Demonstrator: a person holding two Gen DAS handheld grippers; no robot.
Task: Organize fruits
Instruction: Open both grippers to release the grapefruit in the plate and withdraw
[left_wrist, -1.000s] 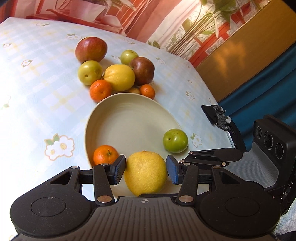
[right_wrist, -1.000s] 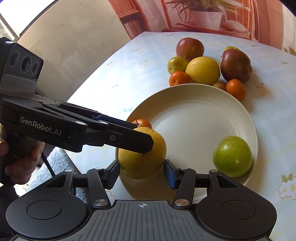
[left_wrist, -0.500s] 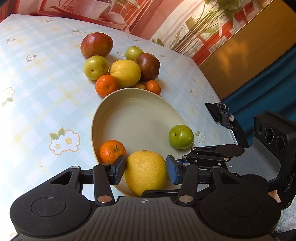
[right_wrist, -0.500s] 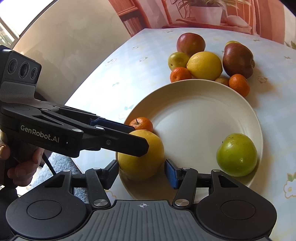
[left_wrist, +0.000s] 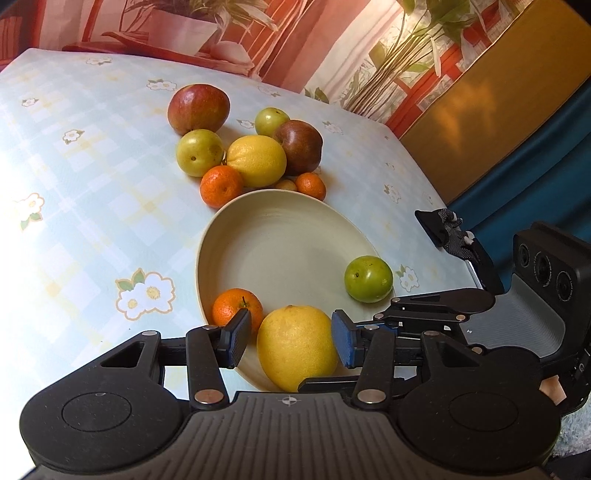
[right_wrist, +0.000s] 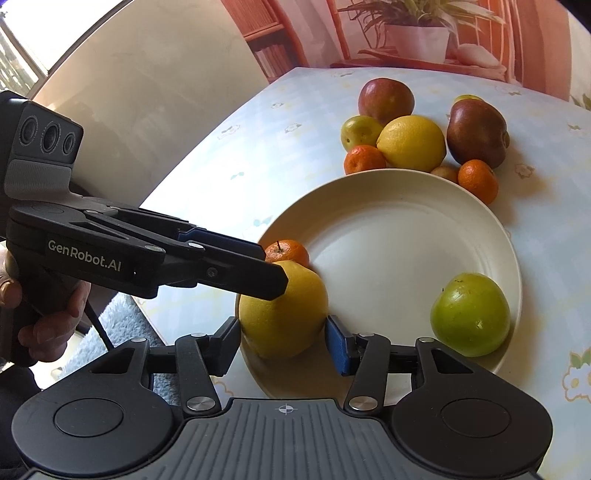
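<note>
Flanking a large yellow lemon (right_wrist: 282, 310) on a round cream plate (right_wrist: 424, 229): both grippers.
Left gripper (left_wrist: 287, 338), marked "GenRobot.AI": fingers spread. Right gripper (right_wrist: 282, 341): fingers closing, lemon between.

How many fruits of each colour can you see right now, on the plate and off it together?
Yellow: 2, lemon on the plate and lemon in the pile
Orange: 3
Green or yellow-green: 3
Red: 2
Small tan, half hidden: 1
Total: 11
</note>
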